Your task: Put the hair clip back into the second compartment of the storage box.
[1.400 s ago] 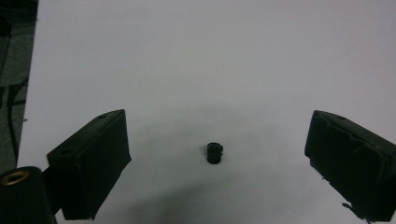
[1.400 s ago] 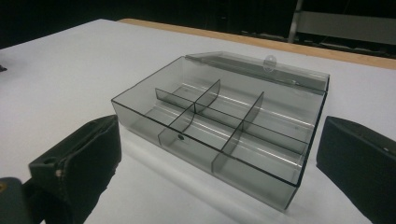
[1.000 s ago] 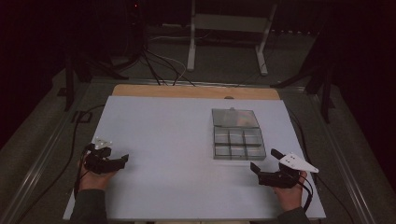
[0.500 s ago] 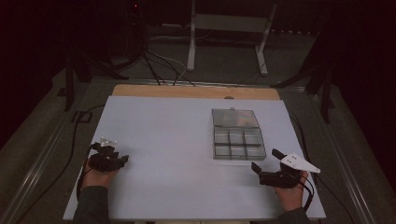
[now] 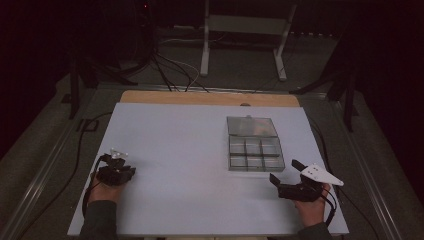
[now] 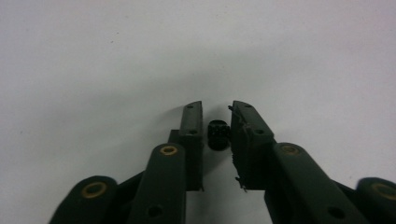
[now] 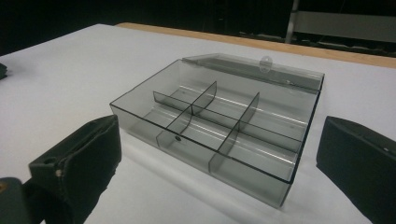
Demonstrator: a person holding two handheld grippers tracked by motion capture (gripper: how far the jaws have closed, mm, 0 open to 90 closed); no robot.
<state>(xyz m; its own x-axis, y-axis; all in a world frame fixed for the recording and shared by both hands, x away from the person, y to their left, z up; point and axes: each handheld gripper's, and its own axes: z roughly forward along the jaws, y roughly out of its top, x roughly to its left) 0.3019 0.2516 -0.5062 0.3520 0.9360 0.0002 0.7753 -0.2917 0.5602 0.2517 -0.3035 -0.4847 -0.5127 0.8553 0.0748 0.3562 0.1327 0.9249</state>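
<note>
A dark lab: white-topped table (image 5: 190, 150), floor cables (image 5: 165, 75), metal stand (image 5: 245, 30).

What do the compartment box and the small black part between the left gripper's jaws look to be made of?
Compartment box: likely clear, smoke-tinted hard plastic, glossy; the table shows through its walls and edges glint. Small black part: probably matte plastic or rubber, ribbed around its side; too small to be sure. The left gripper jaws have just been closing around it.

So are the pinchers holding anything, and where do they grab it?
The left gripper has just been closing on a small black ribbed part, pinching its two sides. The right gripper holds nothing; its jaws stand open before the clear box.
</note>
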